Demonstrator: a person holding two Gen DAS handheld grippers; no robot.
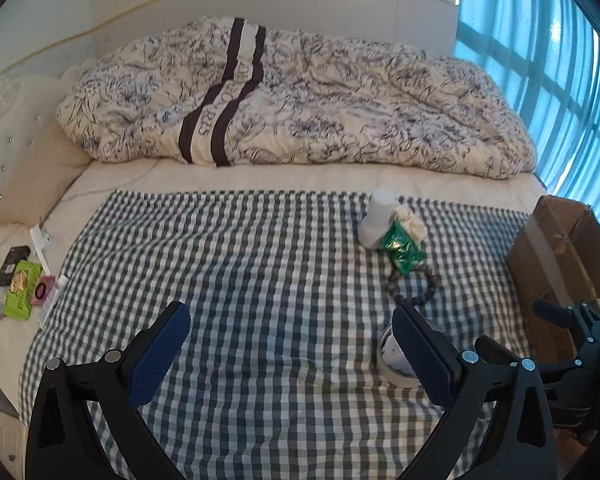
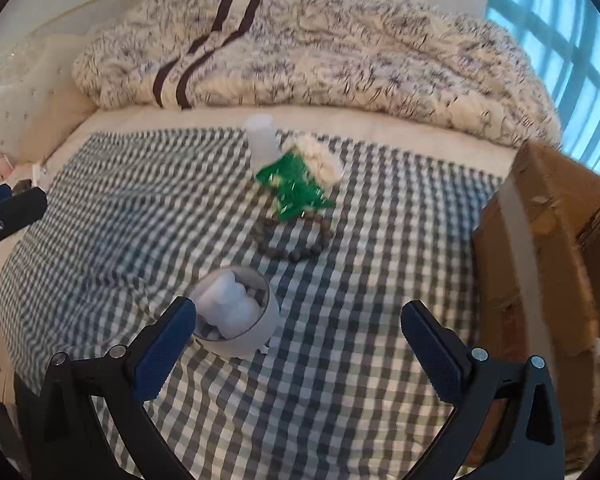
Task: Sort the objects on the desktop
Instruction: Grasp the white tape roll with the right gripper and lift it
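Observation:
On a checked cloth (image 1: 260, 264) lie a white bottle (image 1: 376, 216), a green packet (image 1: 404, 248), a cream fluffy piece (image 1: 410, 220) and a dark bead bracelet (image 1: 414, 288). A white cup (image 2: 240, 316) filled with small white items stands nearer; in the left wrist view the cup (image 1: 392, 356) is partly hidden behind the right finger. My left gripper (image 1: 292, 344) is open above the cloth, holding nothing. My right gripper (image 2: 300, 340) is open too, the cup just beyond its left fingertip (image 2: 172, 332). The bottle (image 2: 262, 136), packet (image 2: 294, 188) and bracelet (image 2: 296, 240) lie farther off.
A cardboard box (image 1: 560, 264) stands at the cloth's right edge; the box (image 2: 540, 280) is close to my right gripper. A rumpled floral duvet (image 1: 300, 100) fills the back of the bed. Small packets and boxes (image 1: 20, 288) lie on the left. A blue curtained window (image 1: 540, 60) is right.

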